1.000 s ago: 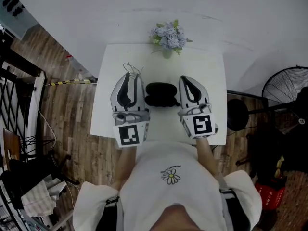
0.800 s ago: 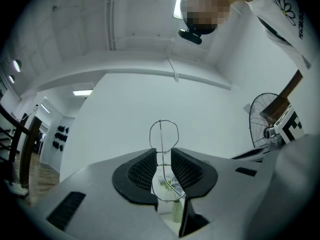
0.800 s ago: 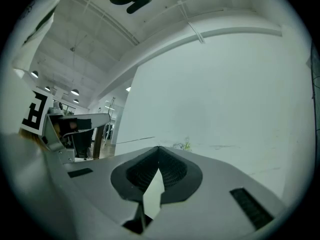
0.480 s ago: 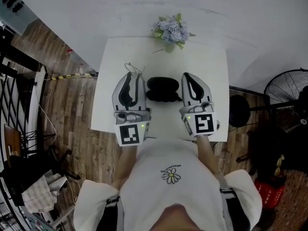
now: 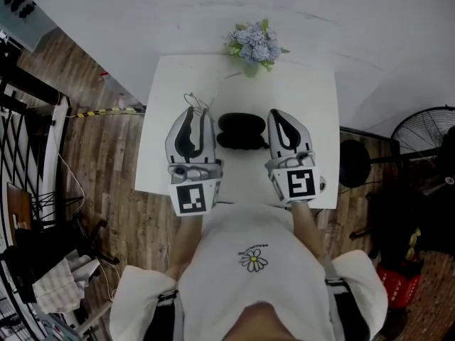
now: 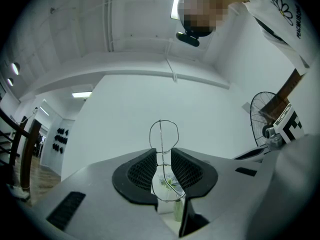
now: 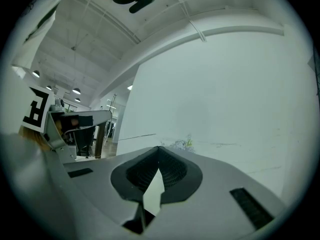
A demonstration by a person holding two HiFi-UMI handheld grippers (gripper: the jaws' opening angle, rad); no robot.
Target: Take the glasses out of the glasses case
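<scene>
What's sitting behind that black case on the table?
A bunch of pale flowers stands behind the case, at the table's far edge and clear of the case. In the head view, the blooms cover most of their vase, so only a sliver shows.

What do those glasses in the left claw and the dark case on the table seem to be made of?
Glasses: thin bare wire, likely metal; the rims are hair-thin and greyish. Case: black, smooth rounded shell with a dull sheen; probably plastic or leatherette, hard to tell.
</scene>
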